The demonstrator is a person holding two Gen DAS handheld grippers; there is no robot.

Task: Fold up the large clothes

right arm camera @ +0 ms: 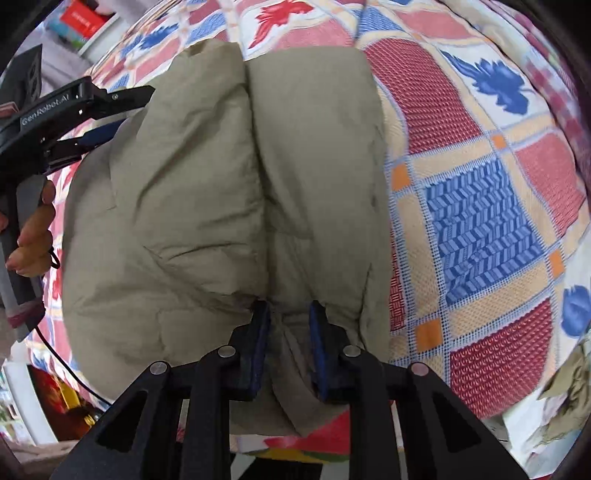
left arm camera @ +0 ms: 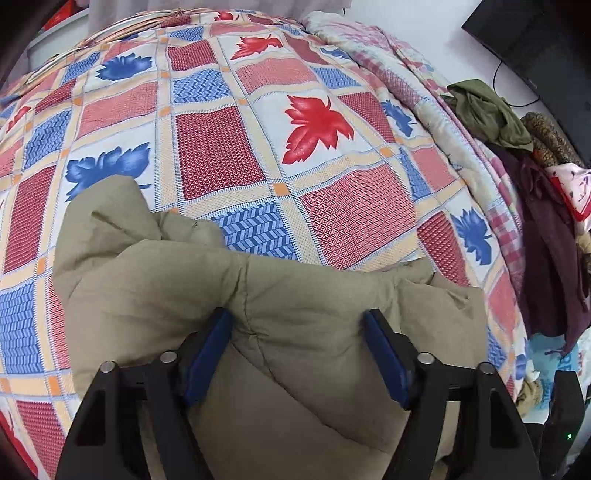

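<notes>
Near the front edge of the bed lies the padded jacket, partly folded. Right gripper is clamped on its hem; left gripper stands apart (fabric between). Next: left must close.

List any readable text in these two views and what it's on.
"GenRobot.AI": white lettering on the black body of the left gripper, seen in the right wrist view.
Red box on the shelf, top left of the right wrist view: pale print, too blurred to read.
Left wrist view: no readable text; the bedspread and the khaki padded jacket carry none.
</notes>
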